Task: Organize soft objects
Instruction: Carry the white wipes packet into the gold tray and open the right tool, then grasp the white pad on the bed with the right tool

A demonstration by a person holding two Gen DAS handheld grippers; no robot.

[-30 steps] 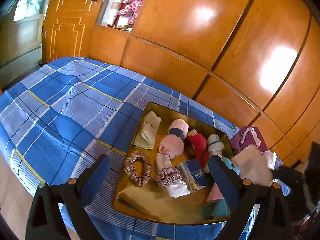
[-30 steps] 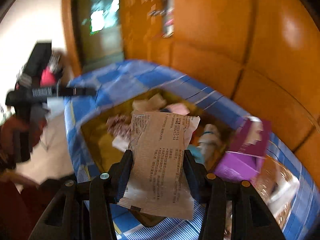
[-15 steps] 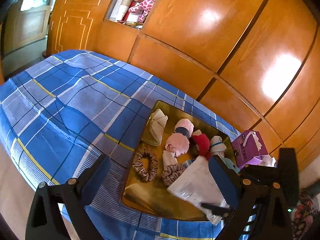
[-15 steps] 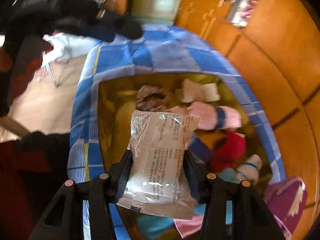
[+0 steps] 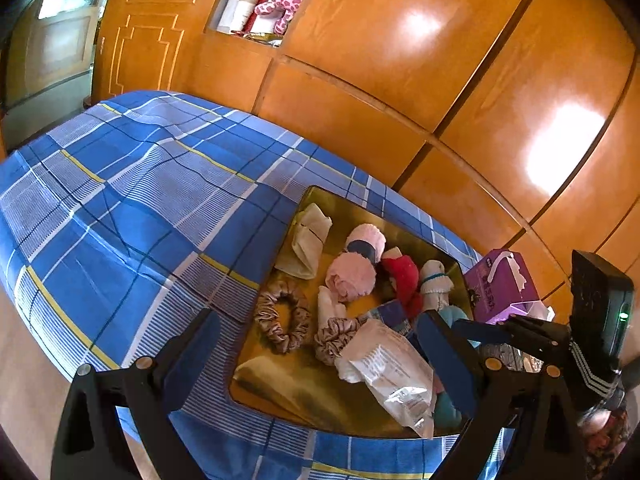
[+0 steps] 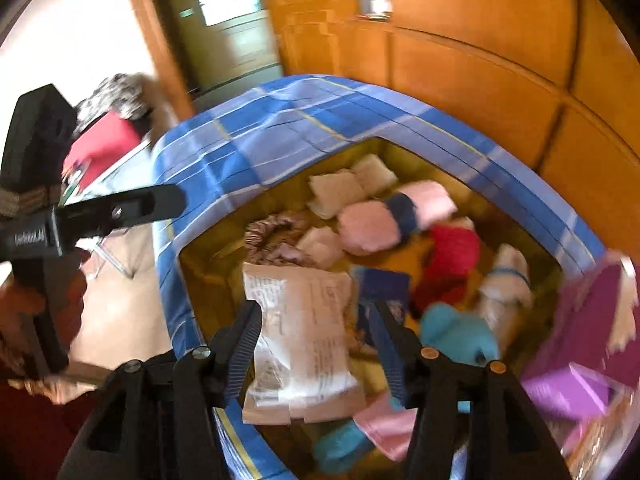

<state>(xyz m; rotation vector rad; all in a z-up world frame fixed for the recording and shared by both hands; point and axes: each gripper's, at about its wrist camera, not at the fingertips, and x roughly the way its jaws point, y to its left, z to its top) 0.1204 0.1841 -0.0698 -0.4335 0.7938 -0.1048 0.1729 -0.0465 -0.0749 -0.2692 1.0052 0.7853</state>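
A gold tray (image 5: 404, 236) on the blue plaid bed holds soft items: two scrunchies (image 5: 283, 322), pink rolled socks (image 5: 352, 276), a red sock (image 5: 406, 276), a white sock (image 5: 434, 280) and a cream cloth (image 5: 308, 236). A crinkly white packet (image 6: 300, 332) lies at the tray's near end on the pile. My right gripper (image 6: 316, 320) straddles it with jaws opening; the right pad stands off the packet. A blue plush (image 6: 460, 332) sits just right of it. My left gripper (image 5: 316, 344) hovers open and empty over the tray's near left edge.
A purple tissue box (image 5: 500, 284) stands off the tray's right end. Glossy wooden wardrobe panels (image 5: 400, 80) rise close behind the bed. An open shelf holds a pink spotted plush (image 5: 282, 0). Bare bedspread (image 5: 140, 208) spreads to the left. A person's arm is at the right wrist view's left edge.
My right gripper brought the packet down over the tray and its jaws widened, so the packet now rests on the pile. The left gripper stayed nearly in place.
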